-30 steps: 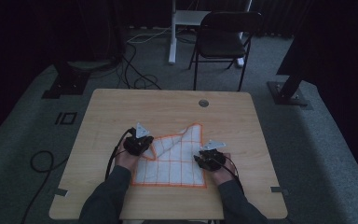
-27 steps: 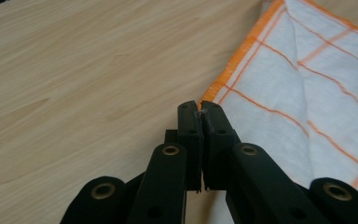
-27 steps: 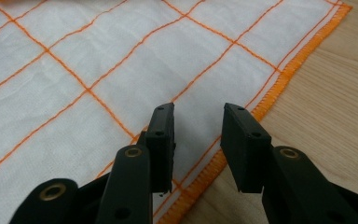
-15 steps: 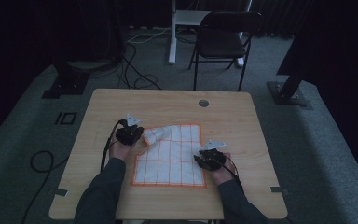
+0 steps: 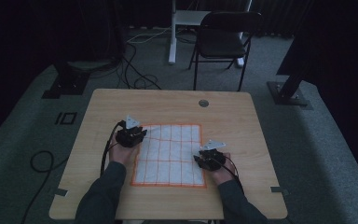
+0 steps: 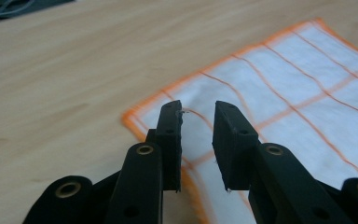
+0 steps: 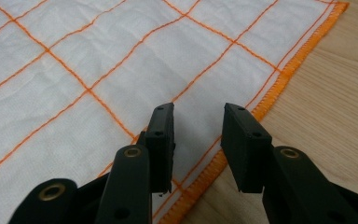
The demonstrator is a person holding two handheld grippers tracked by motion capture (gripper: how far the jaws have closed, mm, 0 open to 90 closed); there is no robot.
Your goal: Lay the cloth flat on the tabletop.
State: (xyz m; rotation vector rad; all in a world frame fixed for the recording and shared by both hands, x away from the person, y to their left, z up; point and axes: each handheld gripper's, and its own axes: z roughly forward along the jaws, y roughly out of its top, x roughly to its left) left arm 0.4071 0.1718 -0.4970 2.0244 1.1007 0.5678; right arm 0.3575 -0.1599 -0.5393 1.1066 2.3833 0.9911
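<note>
A white cloth with an orange grid and orange hem lies spread flat on the wooden table. My left gripper sits at the cloth's far left corner. In the left gripper view its jaws have just been opening and stand apart over that corner of the cloth, with nothing pinched between them. My right gripper rests at the cloth's right edge near the front. Its jaws stand apart above the hem of the cloth, which lies flat under them.
A round cable hole sits in the table's far right part. Beyond the table stand a folding chair and a white post. Cables trail on the floor at the far left, and stand bases sit on both sides.
The cloth's far left corner, folded over a second ago, was drawn out to the far left by the left gripper and now lies flat. The left jaws opened and let it go.
</note>
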